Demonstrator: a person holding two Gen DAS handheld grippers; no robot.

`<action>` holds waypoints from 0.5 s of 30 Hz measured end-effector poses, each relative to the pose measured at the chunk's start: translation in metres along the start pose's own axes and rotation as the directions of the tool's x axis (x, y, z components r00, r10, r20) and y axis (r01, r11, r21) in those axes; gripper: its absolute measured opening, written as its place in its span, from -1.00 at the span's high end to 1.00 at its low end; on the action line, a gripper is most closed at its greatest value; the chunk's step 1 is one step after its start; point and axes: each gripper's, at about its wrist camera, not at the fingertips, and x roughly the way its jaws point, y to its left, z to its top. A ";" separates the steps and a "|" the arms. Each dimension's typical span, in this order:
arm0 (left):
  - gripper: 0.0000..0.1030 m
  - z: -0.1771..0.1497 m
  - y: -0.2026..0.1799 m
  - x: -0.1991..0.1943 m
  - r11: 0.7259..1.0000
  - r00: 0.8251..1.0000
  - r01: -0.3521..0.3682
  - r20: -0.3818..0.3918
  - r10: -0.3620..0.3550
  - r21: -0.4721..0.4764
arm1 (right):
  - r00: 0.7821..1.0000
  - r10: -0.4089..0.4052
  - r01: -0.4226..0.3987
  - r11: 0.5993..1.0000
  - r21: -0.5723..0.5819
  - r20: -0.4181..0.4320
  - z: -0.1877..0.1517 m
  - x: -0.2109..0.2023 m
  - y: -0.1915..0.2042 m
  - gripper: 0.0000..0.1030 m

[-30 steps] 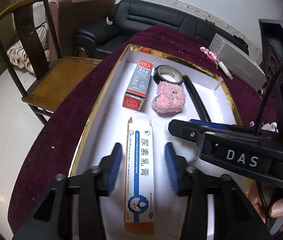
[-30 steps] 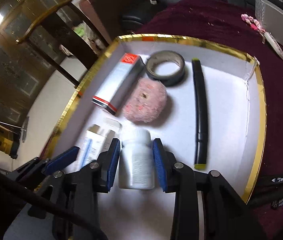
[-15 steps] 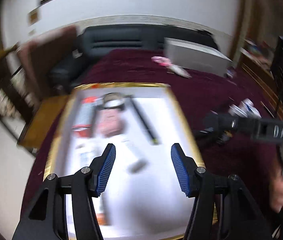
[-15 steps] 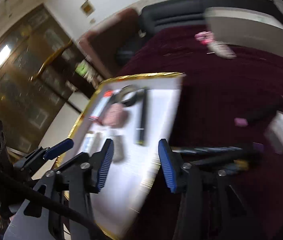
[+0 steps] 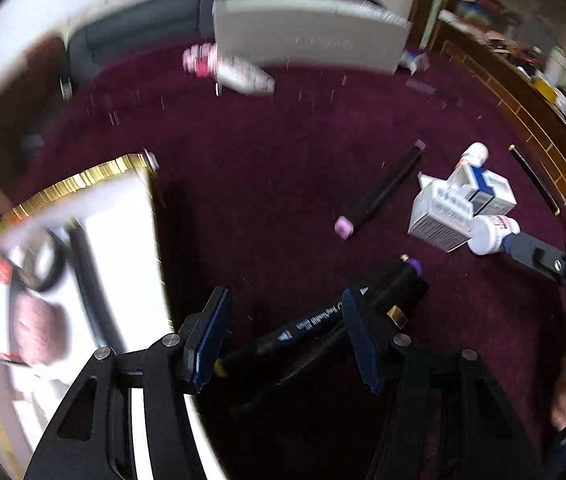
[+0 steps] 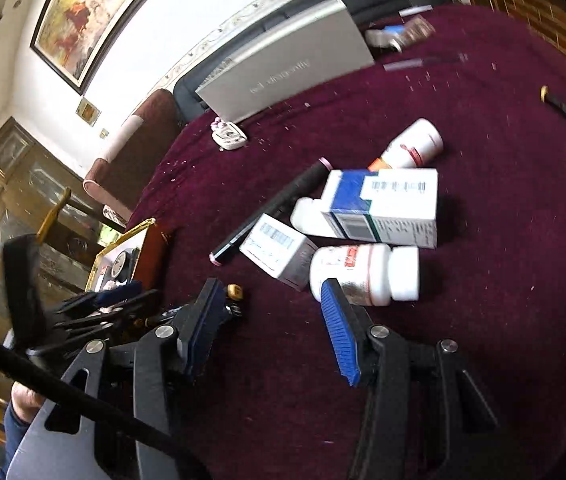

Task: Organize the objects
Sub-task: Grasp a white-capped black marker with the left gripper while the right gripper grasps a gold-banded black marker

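In the left wrist view, the tray (image 5: 83, 184) with its gold rim lay at the far left on the maroon counter (image 5: 283, 152), its contents blurred: a dark ring, a long black stick and a pink fuzzy thing could be made out. The left claw (image 5: 283, 336) hovered just right of the tray's edge, its jaws spread wide and gripping nothing. Between and beneath its blue pads (image 5: 211, 336) lay black markers (image 5: 323, 320), one with a purple cap, resting on the cloth. Farther right a dark pen (image 5: 379, 192) with a pink end lay on the counter apart from the others, and beyond it sat a cluster of white boxes (image 5: 443, 212) and bottles. A grey box (image 5: 307, 36) stood at the far edge.

In the right wrist view, the tray's corner (image 6: 123, 240) showed at the left, with the left claw in front of it. The right claw (image 6: 271, 332) was wide open and empty above the cloth. Its right pad (image 6: 339, 336) sat just in front of a white pill bottle (image 6: 367, 272) lying on its side; whether they touched could not be told. Behind that bottle were a small white box (image 6: 279, 248), a blue-and-white carton (image 6: 383, 208) lying over a second bottle (image 6: 307, 216), and a third bottle (image 6: 415, 144) farther back. The dark pen (image 6: 267, 208) lay slantwise left of the cartons.
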 end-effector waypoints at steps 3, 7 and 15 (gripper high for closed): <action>0.00 -0.010 0.000 0.004 0.999 0.999 0.008 -0.039 -0.010 -0.046 | 0.999 0.034 -0.034 0.999 -0.006 -0.001 0.001 0.001 -0.002 0.04; -0.01 -0.035 -0.020 -0.008 0.981 0.980 0.173 -0.083 -0.180 -0.091 | 0.998 0.066 -0.066 0.998 -0.001 0.010 -0.001 -0.008 -0.007 0.04; -0.01 -0.046 -0.043 -0.028 0.989 0.988 0.149 -0.024 -0.150 -0.018 | 0.998 0.050 -0.051 0.999 0.019 0.025 -0.004 -0.016 -0.014 0.04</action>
